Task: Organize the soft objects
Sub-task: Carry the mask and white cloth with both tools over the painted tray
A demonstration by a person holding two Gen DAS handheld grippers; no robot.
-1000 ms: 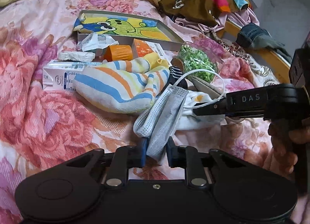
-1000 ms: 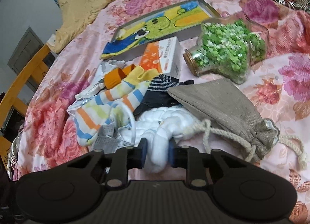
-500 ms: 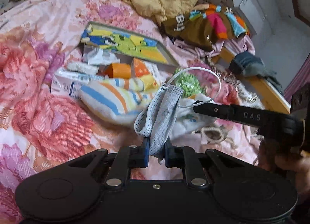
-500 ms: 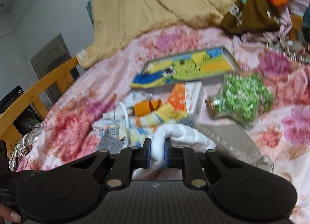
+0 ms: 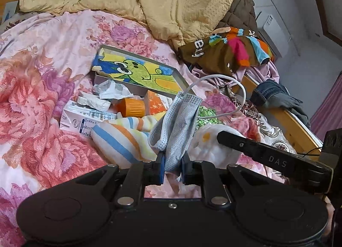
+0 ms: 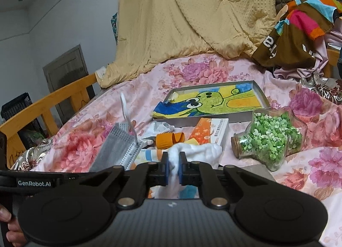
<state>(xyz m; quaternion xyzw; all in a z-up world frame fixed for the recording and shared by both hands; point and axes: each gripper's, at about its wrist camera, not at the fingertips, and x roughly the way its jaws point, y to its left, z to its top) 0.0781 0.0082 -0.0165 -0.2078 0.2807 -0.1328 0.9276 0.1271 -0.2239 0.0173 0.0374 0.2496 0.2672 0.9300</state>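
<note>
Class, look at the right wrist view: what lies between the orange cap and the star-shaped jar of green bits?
An orange-and-white carton lies between the orange cap and the star-shaped jar, in the right wrist view.

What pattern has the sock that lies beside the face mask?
The sock is white with blue, orange and yellow stripes; the left wrist view shows it best.

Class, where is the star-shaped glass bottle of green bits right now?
In the right wrist view the star-shaped glass bottle lies on its side on the floral bedspread, right of the orange box, below the frog-picture tray.
</note>
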